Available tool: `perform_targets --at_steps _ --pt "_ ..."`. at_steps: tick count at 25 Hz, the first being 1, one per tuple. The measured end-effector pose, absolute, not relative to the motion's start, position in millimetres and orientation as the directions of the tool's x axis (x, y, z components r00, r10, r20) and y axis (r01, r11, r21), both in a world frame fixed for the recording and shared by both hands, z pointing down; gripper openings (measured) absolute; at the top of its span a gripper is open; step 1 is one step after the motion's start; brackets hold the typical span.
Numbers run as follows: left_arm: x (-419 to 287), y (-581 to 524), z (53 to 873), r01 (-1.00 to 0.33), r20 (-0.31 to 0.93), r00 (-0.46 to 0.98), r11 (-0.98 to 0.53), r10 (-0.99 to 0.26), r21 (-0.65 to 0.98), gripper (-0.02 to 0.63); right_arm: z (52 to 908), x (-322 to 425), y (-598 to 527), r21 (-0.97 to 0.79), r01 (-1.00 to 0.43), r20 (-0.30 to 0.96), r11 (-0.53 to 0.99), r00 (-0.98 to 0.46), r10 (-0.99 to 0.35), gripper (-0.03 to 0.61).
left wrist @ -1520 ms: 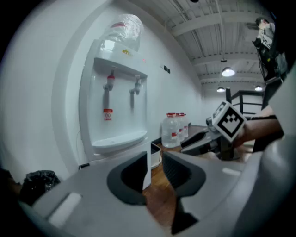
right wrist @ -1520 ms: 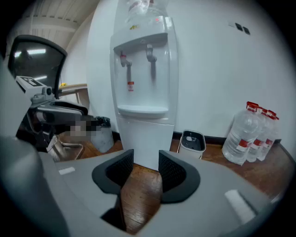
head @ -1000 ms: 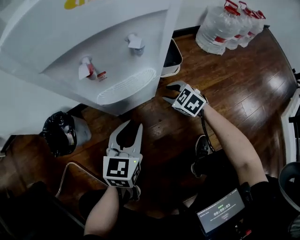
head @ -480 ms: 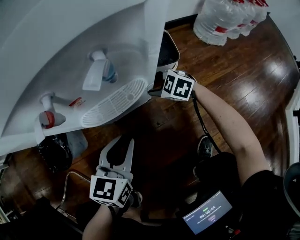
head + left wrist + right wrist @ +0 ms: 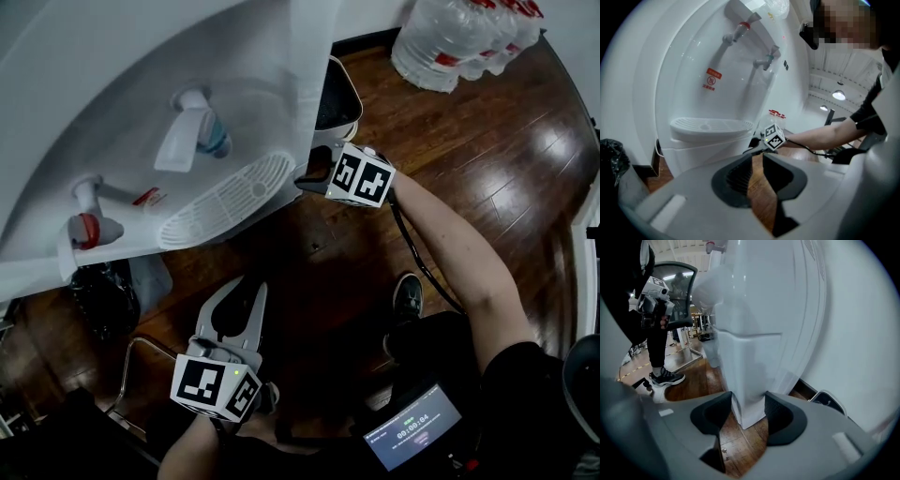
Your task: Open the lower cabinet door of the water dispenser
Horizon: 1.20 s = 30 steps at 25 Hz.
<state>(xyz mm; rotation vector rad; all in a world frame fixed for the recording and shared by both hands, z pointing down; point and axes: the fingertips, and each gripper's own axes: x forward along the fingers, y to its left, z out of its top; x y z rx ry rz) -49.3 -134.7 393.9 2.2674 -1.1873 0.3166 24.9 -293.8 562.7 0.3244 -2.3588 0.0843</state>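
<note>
The white water dispenser (image 5: 187, 75) fills the upper left of the head view, with its red tap (image 5: 84, 227), blue tap (image 5: 202, 131) and drip tray (image 5: 225, 202). My right gripper (image 5: 307, 173) reaches under the tray to the corner of the lower cabinet (image 5: 750, 366). In the right gripper view (image 5: 747, 401) that corner edge stands between the closing jaws; I see no firm pinch. My left gripper (image 5: 246, 286) hangs low before the dispenser. Its jaws (image 5: 757, 157) are closing with only floor showing in the narrow gap.
Several large water bottles (image 5: 459, 37) stand at the back right. A white bin (image 5: 339, 98) sits right beside the dispenser. A black rubbish bag (image 5: 98, 300) and a metal chair frame (image 5: 141, 352) lie at the left. A shoe (image 5: 405, 300) and a screen (image 5: 412, 431) are near me.
My right gripper has moved left and down to the dispenser's corner, under the drip tray. The left gripper has stayed low with its jaws narrower. The head view has shifted.
</note>
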Motion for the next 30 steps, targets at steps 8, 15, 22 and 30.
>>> perform_targets --at_steps 8,15,22,30 --pt "-42.6 -125.9 384.6 -0.807 0.428 0.589 -0.462 -0.686 0.369 0.092 567.5 31.5 -286.7 0.025 -0.272 0.702 0.962 -0.681 -0.211 0.209" --pt "-36.6 -114.3 379.7 -0.797 0.417 0.601 -0.469 -0.682 0.381 0.087 569.2 42.2 -238.2 -0.007 -0.289 0.675 0.957 -0.707 -0.209 0.190" --pt "-53.7 -103.4 394.3 -0.865 0.462 0.501 -0.398 -0.732 0.307 0.089 570.2 48.0 -200.2 -0.035 -0.316 0.705 0.948 -0.681 -0.201 0.183" --pt "-79.3 -83.8 401.8 -0.898 0.473 0.387 -0.206 -0.792 0.390 0.089 572.3 47.1 -137.4 -0.056 -0.306 0.746 0.950 -0.646 -0.164 0.173"
